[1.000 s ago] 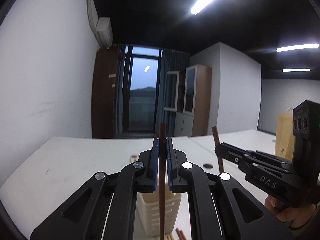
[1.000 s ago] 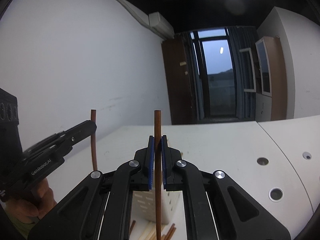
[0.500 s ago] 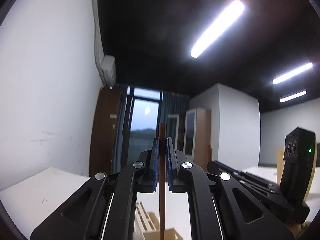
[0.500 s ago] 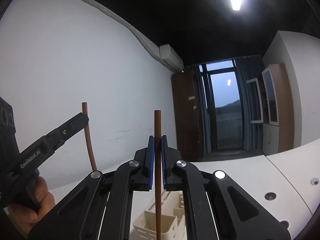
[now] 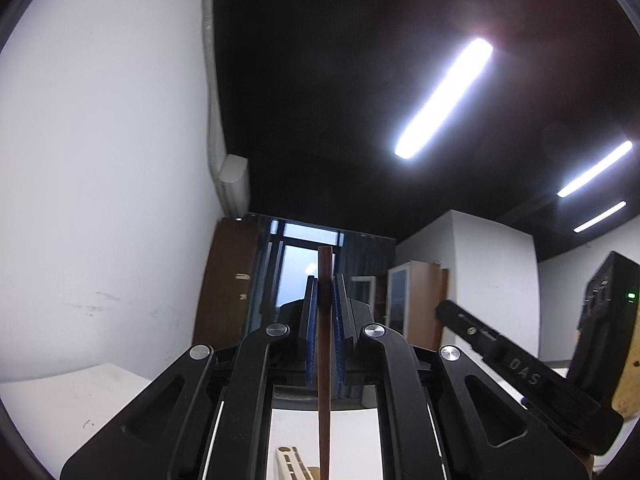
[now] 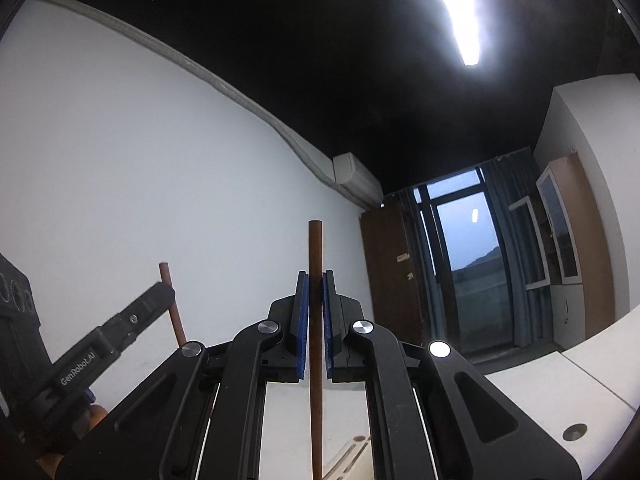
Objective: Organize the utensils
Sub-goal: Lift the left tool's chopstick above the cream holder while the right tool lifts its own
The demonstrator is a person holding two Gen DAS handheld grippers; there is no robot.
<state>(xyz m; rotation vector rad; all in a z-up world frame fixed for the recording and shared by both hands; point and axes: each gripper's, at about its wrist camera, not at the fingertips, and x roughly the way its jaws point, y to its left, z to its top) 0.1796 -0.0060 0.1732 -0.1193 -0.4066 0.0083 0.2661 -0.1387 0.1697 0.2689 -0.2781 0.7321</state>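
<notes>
Grippers both clamp chopsticks: left gripper (image 5: 324, 280) w/ left chopstick (image 5: 324, 400), right gripper (image 6: 316, 276) w/ right chopstick (image 6: 315, 360); table holes (image 6: 575, 432) right view only.

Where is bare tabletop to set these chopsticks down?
Bare table shows right of the right gripper, ahead of a round hole. More lies left of the left gripper. The rack sits crowded directly under both chopsticks.

A white surface (image 6: 592, 384) sits at four o'clock in the right view. A wall air conditioner (image 6: 356, 178) hangs near centre, a brown door (image 6: 390, 276) and window (image 6: 472, 268) toward three o'clock, ceiling light (image 6: 460, 8) at one.
</notes>
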